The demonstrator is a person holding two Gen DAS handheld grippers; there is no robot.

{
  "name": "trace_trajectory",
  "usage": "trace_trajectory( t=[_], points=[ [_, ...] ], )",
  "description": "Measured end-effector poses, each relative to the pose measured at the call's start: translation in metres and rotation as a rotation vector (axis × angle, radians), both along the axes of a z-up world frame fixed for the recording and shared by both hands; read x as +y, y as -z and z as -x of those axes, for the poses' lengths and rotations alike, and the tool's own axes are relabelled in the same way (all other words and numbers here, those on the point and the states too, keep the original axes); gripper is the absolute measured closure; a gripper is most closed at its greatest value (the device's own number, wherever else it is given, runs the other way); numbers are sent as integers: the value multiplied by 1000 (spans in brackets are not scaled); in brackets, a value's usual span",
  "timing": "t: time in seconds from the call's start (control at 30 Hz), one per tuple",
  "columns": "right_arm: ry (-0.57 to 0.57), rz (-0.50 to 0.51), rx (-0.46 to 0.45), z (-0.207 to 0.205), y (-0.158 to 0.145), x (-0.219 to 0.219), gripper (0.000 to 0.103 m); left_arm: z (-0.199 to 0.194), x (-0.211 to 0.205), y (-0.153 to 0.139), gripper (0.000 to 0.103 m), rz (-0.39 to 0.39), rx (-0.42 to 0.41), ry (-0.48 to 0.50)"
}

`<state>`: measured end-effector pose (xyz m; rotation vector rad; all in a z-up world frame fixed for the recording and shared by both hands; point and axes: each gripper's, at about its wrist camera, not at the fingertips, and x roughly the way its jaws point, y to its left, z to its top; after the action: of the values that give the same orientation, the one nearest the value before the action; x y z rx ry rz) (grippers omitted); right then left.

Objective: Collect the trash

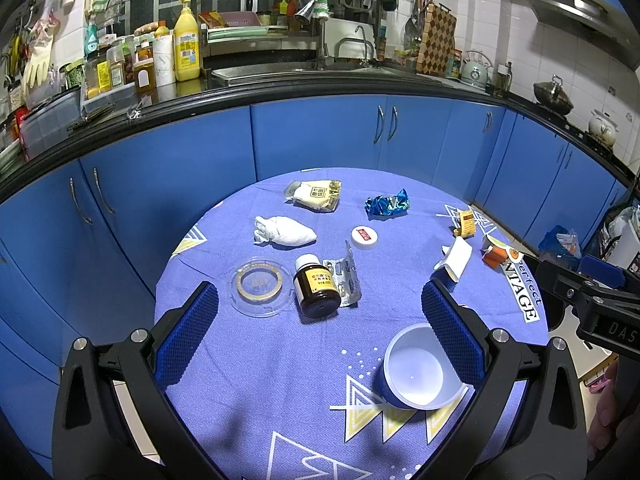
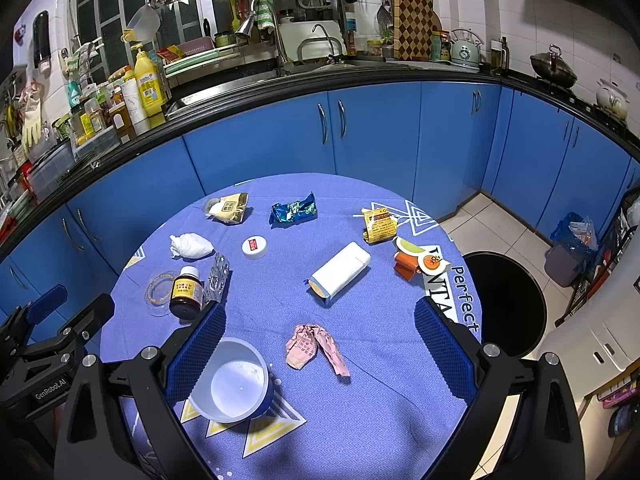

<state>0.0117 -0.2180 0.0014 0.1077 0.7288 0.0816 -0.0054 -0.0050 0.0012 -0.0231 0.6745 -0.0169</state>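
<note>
- The round tabletop (image 2: 360, 420) wears a blue cloth with white and yellow triangles; along its right edge the print reads "Perfect" above letters that look like "NTAGE".
- A black round bin (image 2: 508, 304) stands open on the tiled floor just beside the tabletop's right edge.
- The right gripper (image 2: 320, 340) hovers over the near side of the tabletop, its blue-padded fingers wide apart and holding nothing; a crumpled pink paper wrapper (image 2: 316, 346) with red print too small to read lies between them.
- The left gripper (image 1: 320, 312) also hangs with fingers spread and empty; seen from the right wrist, its black body carries the mark "GenRobot.AI".
- A white bowl (image 2: 236, 380) with a blue outside sits on the near left, partly behind the right gripper's left finger.
- A white carton (image 2: 340, 274) lies on its side mid-table.
- A brown glass bottle (image 1: 316, 286) with a white cap and a yellow label lies beside a silver blister pack (image 1: 346, 280); the label's characters cannot be read.
- A clear plastic lid (image 1: 260, 286) lies left of the bottle.
- A wadded white tissue (image 1: 284, 233) lies behind those.
- A cream and gold snack packet (image 1: 316, 195) and a crumpled blue foil wrapper (image 1: 387, 204) sit at the far edge.
- A yellow wrapper (image 2: 380, 224) shows letters like "KO".
- An orange small carton (image 2: 412, 264) rests near the printed writing.
- A small white round cap (image 2: 254, 247) bears a red label.
</note>
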Motion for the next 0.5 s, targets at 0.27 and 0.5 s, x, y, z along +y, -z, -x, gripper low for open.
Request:
trace_trajectory(
  t=[0.27, 0.5],
  points=[
    [-1, 1, 2, 0, 1, 0, 10, 0, -1, 1, 3, 2, 1, 1],
    [1, 2, 3, -1, 1, -1, 10, -2, -5, 8, 3, 5, 8, -3]
  ],
)
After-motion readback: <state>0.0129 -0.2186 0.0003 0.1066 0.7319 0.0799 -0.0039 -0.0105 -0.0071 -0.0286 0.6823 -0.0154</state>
